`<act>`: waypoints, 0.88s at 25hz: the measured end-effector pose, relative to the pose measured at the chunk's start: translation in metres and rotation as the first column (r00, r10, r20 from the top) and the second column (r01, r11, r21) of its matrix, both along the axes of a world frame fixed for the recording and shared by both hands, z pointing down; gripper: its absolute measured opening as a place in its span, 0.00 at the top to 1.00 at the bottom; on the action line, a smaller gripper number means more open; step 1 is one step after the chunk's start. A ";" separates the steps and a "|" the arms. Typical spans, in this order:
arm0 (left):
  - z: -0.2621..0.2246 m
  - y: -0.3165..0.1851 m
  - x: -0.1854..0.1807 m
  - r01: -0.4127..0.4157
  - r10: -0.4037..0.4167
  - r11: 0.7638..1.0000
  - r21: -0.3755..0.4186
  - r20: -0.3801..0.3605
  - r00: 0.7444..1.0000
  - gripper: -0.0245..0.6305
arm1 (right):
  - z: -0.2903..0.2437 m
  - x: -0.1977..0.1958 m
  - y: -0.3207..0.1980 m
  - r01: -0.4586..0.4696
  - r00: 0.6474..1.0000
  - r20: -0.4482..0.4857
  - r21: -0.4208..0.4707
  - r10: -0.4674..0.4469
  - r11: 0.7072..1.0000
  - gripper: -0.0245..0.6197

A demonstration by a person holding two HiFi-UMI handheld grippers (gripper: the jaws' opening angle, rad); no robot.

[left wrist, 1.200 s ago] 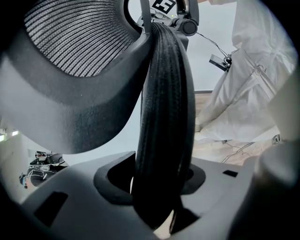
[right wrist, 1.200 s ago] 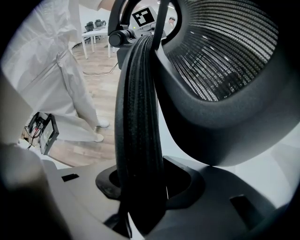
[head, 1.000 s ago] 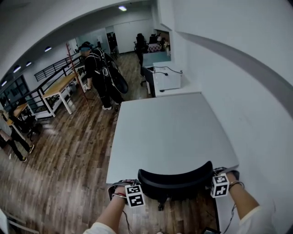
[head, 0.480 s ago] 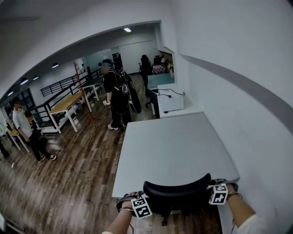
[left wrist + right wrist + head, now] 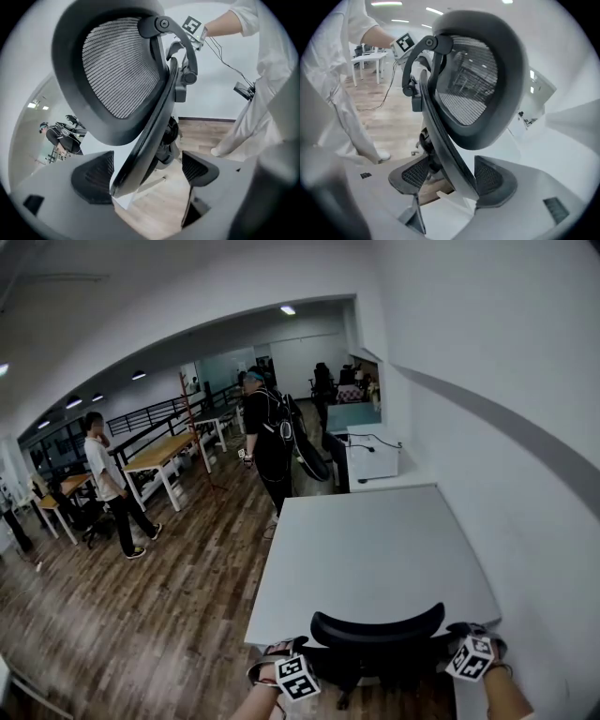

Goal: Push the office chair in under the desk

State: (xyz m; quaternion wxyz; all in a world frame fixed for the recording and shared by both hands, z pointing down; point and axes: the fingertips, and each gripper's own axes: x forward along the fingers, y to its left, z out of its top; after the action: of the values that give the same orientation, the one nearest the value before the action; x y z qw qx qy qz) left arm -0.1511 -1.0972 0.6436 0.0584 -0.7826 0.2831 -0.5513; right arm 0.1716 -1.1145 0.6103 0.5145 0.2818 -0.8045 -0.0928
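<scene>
Both grippers sit at the ends of the office chair (image 5: 375, 638) backrest, and they're letting go. The left gripper (image 5: 146, 171) has just been opening its jaws and they now stand wide, with the dark rim of the backrest (image 5: 122, 70) running down between the ribbed pads (image 5: 96, 176) and neither pad pressing on it. It's the same on the other side: the right gripper (image 5: 452, 177) has also just been opening and is spread wide. The rim passes through the gap close to the right-hand pad (image 5: 492, 178), though I can't tell whether it brushes it. Where's the chair? Its curved back is just at the near edge of the white desk (image 5: 375, 549), and the seat seems to be tucked beneath the top. To my eye the push looks as good as done. The key relation is that the backrest's long axis runs side to side, parallel with the desk edge, straight ahead of both sets of fingers, so neither hand is nearer. Any last nudge would go forward on both ends together, or the chair would swivel. The back is grey woven mesh stretched in a smooth, hard, rounded plastic frame. The desk top is flat and matte, and the wooden plank floor (image 5: 159, 615) spreads away to the left.
</scene>
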 end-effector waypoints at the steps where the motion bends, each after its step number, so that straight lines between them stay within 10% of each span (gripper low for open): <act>1: -0.003 0.003 -0.001 0.027 -0.027 1.000 0.015 -0.026 0.999 0.29 | -0.005 0.002 0.002 -0.046 0.998 0.051 0.021 0.045 0.999 0.48; 5: -0.020 0.017 -0.002 0.182 -0.167 0.982 0.056 -0.209 0.964 0.29 | -0.021 0.005 0.016 -0.207 0.931 0.314 0.032 0.187 0.978 0.48; 12: -0.039 0.049 0.011 0.369 -0.292 0.929 0.040 -0.534 0.794 0.29 | -0.042 -0.014 0.046 -0.340 0.706 0.661 -0.002 0.257 0.940 0.48; 18: -0.072 0.070 0.028 0.389 -0.279 0.921 0.026 -0.653 0.704 0.30 | -0.036 -0.050 0.082 -0.235 0.526 0.822 -0.104 0.217 0.966 0.48; 22: -0.078 0.077 0.031 0.371 -0.247 0.928 0.030 -0.696 0.674 0.33 | -0.030 -0.061 0.094 -0.182 0.497 0.843 -0.127 0.203 0.975 0.59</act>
State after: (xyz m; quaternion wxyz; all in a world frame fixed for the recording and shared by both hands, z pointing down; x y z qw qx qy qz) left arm -0.1202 -1.0205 0.5657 -0.0778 -0.8621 0.4585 -0.2015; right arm 0.1110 -1.0202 0.5803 0.0652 0.3731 -0.9172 0.1233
